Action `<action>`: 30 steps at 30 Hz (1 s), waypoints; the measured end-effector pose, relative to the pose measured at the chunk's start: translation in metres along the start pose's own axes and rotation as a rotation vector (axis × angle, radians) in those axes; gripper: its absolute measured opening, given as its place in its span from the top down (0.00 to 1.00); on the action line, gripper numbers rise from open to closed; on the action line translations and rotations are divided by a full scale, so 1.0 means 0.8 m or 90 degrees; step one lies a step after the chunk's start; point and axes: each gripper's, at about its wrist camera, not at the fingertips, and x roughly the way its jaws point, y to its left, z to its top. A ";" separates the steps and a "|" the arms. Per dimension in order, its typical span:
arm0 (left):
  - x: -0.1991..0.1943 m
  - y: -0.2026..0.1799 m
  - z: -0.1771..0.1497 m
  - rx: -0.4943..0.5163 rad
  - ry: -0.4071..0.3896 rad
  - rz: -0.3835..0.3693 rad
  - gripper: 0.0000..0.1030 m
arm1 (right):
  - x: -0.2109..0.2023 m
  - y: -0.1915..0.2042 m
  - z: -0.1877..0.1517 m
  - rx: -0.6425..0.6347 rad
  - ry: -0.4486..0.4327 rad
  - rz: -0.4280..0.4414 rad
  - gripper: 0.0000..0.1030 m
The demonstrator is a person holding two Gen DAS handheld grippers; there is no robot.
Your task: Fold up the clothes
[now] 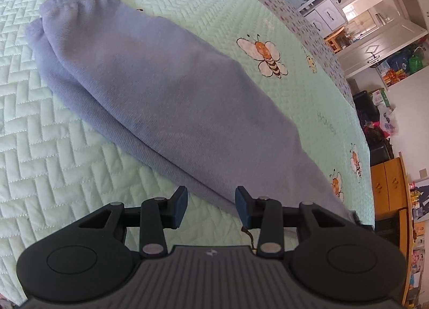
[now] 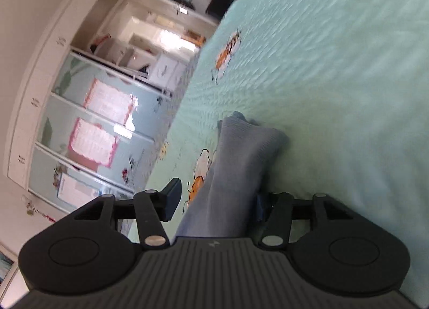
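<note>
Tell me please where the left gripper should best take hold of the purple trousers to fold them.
Probably the cuff end of the purple trousers, approached from beyond the cuffs along the garment's length. The trousers lie flat on the green quilt, legs stacked, so both layers can be pinched together there and carried toward the other end.

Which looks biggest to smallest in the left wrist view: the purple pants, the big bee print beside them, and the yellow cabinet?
1. purple pants, by far the largest.
2. yellow cabinet and big bee print look similar in size; the cabinet stands farther off, so I won't rank them.
</note>
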 end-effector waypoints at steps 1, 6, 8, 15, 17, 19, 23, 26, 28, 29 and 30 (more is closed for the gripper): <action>-0.003 -0.001 0.000 0.000 -0.003 -0.001 0.60 | 0.003 -0.004 0.006 0.026 0.018 -0.010 0.85; -0.020 0.005 0.001 0.000 -0.022 0.002 0.60 | -0.088 0.053 0.011 -0.078 -0.089 -0.002 0.85; -0.015 0.013 0.000 -0.016 -0.013 0.004 0.60 | -0.105 0.066 0.000 -0.134 -0.127 -0.066 0.66; -0.027 0.033 -0.002 -0.038 -0.017 -0.002 0.59 | -0.124 -0.008 0.011 -0.043 -0.120 -0.119 0.43; -0.029 0.044 0.001 -0.059 -0.020 0.003 0.59 | -0.147 -0.009 0.000 -0.073 -0.134 -0.115 0.41; -0.029 0.049 0.002 -0.069 -0.018 0.004 0.58 | -0.160 -0.005 -0.012 -0.119 -0.131 -0.112 0.41; -0.022 0.044 -0.003 -0.063 -0.007 0.006 0.58 | -0.150 -0.008 -0.011 -0.118 -0.129 -0.118 0.42; -0.019 0.042 -0.007 -0.059 0.000 0.005 0.57 | -0.134 -0.007 -0.009 -0.127 -0.100 -0.119 0.63; -0.019 0.043 -0.007 -0.060 0.002 0.009 0.56 | -0.116 -0.006 -0.005 -0.129 -0.072 -0.136 0.89; -0.019 0.043 -0.008 -0.060 0.002 0.011 0.56 | -0.114 -0.004 -0.006 -0.130 -0.073 -0.144 0.90; -0.018 0.044 -0.008 -0.059 0.004 0.013 0.56 | -0.116 0.000 -0.007 -0.134 -0.081 -0.151 0.92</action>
